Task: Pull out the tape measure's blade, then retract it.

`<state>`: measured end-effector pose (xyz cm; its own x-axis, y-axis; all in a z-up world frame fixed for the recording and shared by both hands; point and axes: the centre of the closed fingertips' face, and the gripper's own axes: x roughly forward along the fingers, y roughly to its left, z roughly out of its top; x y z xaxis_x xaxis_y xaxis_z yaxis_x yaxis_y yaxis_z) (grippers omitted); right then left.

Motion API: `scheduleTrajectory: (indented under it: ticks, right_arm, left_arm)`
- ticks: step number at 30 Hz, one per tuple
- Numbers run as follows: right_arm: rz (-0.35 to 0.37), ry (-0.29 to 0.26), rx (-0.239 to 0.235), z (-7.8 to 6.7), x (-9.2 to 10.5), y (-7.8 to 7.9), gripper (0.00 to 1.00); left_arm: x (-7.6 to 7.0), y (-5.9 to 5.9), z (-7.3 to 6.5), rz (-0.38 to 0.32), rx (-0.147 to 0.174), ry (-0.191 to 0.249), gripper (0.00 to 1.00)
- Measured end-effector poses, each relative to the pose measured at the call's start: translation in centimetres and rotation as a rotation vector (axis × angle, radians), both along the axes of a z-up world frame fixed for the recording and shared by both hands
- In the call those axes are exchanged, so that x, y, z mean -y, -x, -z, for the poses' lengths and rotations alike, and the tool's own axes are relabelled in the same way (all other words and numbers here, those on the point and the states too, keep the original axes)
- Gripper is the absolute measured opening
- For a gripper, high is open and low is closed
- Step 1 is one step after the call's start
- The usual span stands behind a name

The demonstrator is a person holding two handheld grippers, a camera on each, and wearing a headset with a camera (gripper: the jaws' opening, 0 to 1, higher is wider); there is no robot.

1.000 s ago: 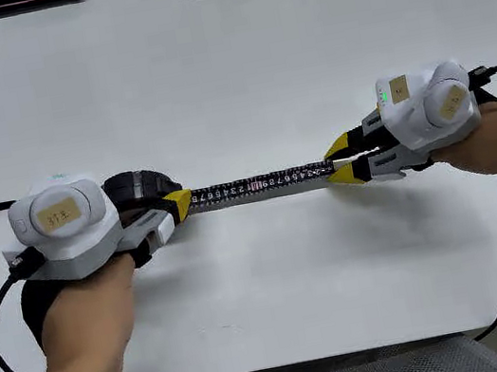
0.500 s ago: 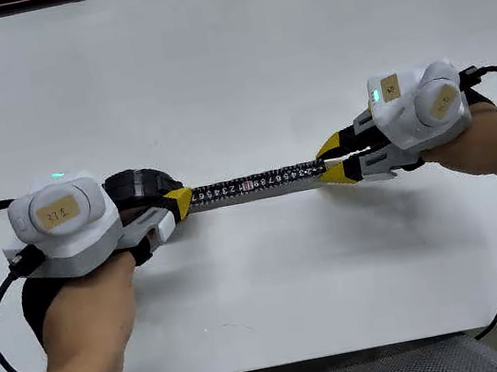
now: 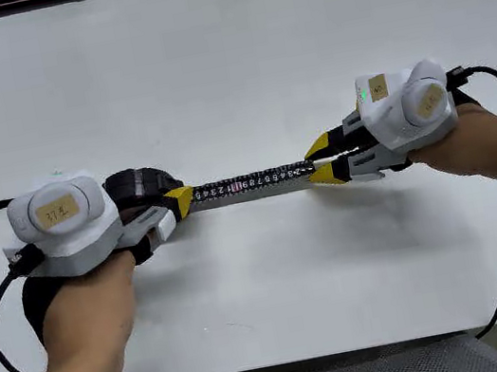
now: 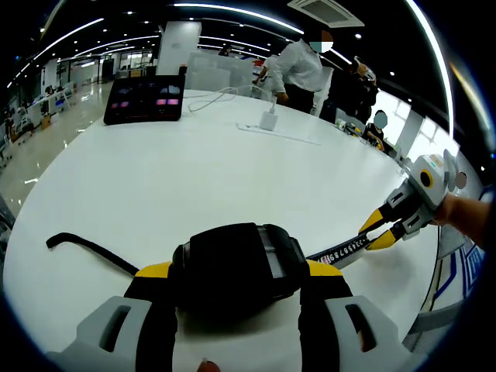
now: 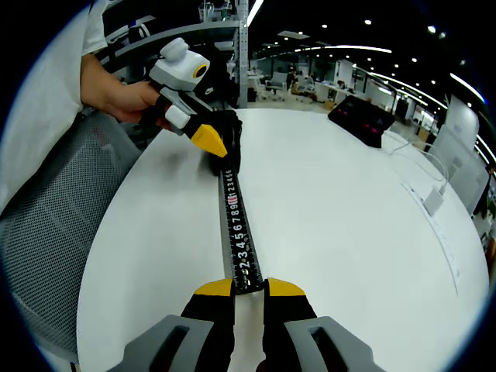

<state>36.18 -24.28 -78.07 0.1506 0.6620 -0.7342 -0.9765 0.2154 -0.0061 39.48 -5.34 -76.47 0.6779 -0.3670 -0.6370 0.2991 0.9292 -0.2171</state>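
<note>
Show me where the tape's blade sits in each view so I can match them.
Head view: blade lies level across mid-frame, right of the black case.
Left gripper view: blade lower right, leaving the black case between the jaws.
Right gripper view: blade centre, running up from the jaws.
Shared landmark: the black case at the blade's root.

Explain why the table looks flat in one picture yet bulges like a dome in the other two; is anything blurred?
Head view: even light, flat white table, soft shadow beneath the blade, nothing blurred. Left gripper view: a fisheye lens curves the table and ceiling lights into arcs; the black tape measure shows little detail. Right gripper view: same curving, blade numbers sharp.
</note>
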Motion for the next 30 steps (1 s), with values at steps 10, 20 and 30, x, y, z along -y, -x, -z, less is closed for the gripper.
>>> scheduleTrajectory:
  ticks: [10, 20, 30]
  right_arm:
    - [-0.006, -0.019, 0.0, 0.0, -1.3, -0.2, 0.09]
    - [-0.006, -0.04, -0.005, -0.2, -2.4, -0.2, 0.09]
    - [-0.009, -0.055, -0.008, -0.3, -3.4, -0.3, 0.09]
  left_arm:
    - [0.0, 0.0, 0.0, -0.004, -0.001, 0.007, 0.59]
    - [0.1, 0.0, -0.1, -0.004, -0.001, 0.01, 0.59]
    - [0.1, 0.0, -0.1, -0.008, -0.003, 0.017, 0.59]
